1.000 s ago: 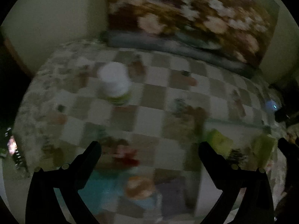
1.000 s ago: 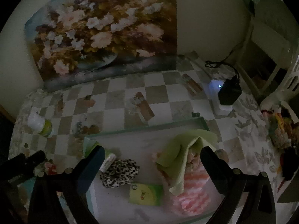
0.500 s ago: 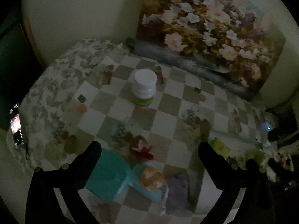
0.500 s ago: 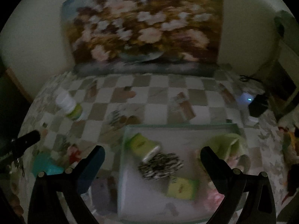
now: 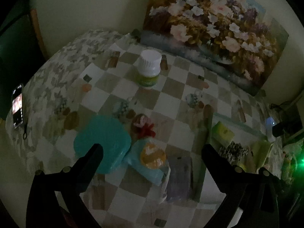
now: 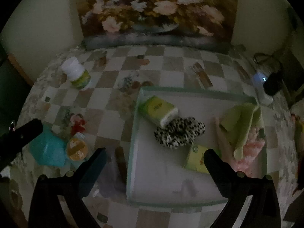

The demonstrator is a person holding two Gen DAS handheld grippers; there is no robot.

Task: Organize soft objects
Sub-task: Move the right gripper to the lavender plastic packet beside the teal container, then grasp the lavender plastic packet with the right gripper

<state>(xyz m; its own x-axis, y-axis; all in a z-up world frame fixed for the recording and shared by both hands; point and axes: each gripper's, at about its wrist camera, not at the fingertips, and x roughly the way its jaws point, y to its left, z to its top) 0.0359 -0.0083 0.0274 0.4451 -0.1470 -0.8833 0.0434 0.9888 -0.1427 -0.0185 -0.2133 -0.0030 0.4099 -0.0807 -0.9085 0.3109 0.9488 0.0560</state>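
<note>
We hold both grippers wide and empty: the left gripper (image 5: 152, 150) hangs over the loose pile, teal sponge (image 5: 102, 142) and orange puff (image 5: 153, 154), likely next to go. The right gripper (image 6: 154, 154) hovers over the tray (image 6: 133, 133), where the scrunchie (image 6: 179, 132) and green cloth (image 6: 241, 121) already sit gathered. Farther off stands the bottle (image 6: 77, 74).

Dim room, pale wall (image 5: 91, 9) far, flower painting (image 6: 155, 11) leaning on it, checkered tablecloth (image 6: 171, 76) on table
</note>
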